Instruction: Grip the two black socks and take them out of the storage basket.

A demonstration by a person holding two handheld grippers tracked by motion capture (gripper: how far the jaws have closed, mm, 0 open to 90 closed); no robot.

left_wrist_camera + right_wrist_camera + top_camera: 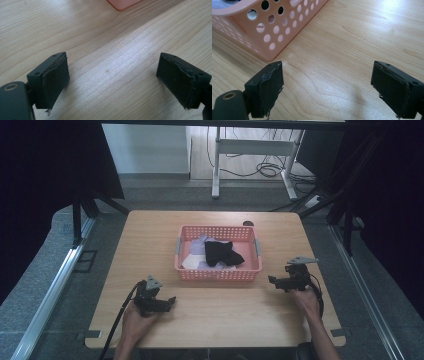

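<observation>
At the left of the high view, the left gripper [170, 301] sits low over the wooden table [150, 250], held in the person's left hand [134, 319], with its jaws pointing toward the table's middle. Its cable runs back off the near edge. In the left gripper view the 2 black jaws stand wide apart with bare wood grain between them; nothing is pinched, and the worn pads [55, 82] show frayed edges. A corner of the pink basket [124, 3] shows at the top of that view, well apart from the jaws.

At the centre, the pink basket [218, 274] stands upright on the table, toward the far half. It is a perforated plastic basket with a grey handle at each short end. Inside lie several pieces of cloth: a black garment [221, 252] on top, near the middle, over pale lilac cloth [199, 245] and a white piece [192, 262] at the near left corner. The exact count of pieces cannot be told.

At the right, the right gripper [272, 280] is held in the person's right hand [307, 301], just beside the basket's near right corner but not touching it, jaws pointing toward the basket. In the right gripper view the 2 jaws are spread wide over bare table, holding nothing, with the basket's perforated wall [272, 32] ahead and to the left of them.

A small dark round mark [248, 223] lies on the table beyond the basket.
</observation>
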